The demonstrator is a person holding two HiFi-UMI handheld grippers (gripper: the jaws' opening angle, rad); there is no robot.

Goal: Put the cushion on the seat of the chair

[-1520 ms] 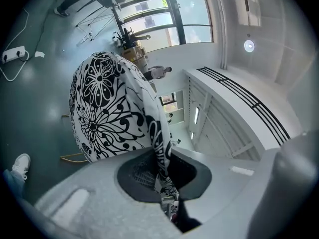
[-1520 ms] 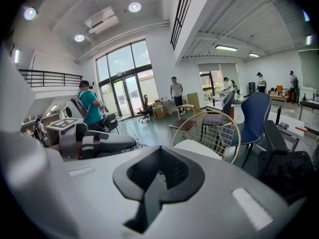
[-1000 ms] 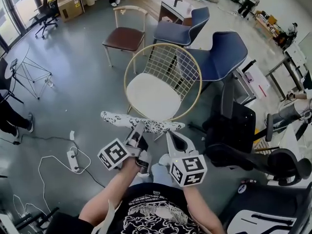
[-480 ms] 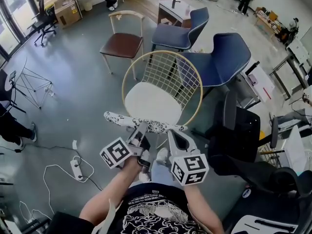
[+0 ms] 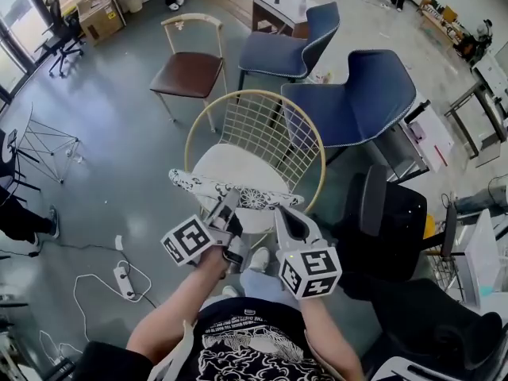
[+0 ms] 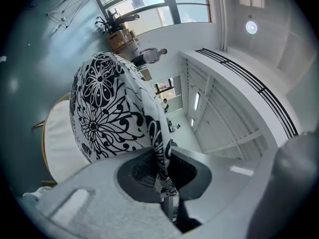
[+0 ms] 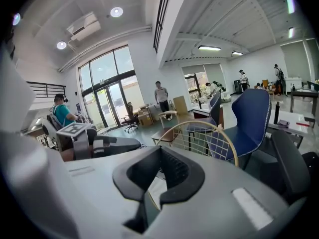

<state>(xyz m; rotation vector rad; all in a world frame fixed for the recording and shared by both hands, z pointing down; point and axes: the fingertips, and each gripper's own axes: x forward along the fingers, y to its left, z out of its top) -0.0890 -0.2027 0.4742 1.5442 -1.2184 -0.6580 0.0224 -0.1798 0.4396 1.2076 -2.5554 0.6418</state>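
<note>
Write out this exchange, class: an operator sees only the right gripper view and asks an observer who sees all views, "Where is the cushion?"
Observer: The left gripper pinches the cushion by its edge.
Operator: Is it over the seat?
Observer: From above, it overlaps the front of the seat; whether they touch, I cannot tell.
Operator: Any hazards underfoot?
Observer: A power strip lies on the left gripper's side.

Left claw (image 5: 226, 213) clamped, right claw (image 5: 282, 217) nearly closed
</note>
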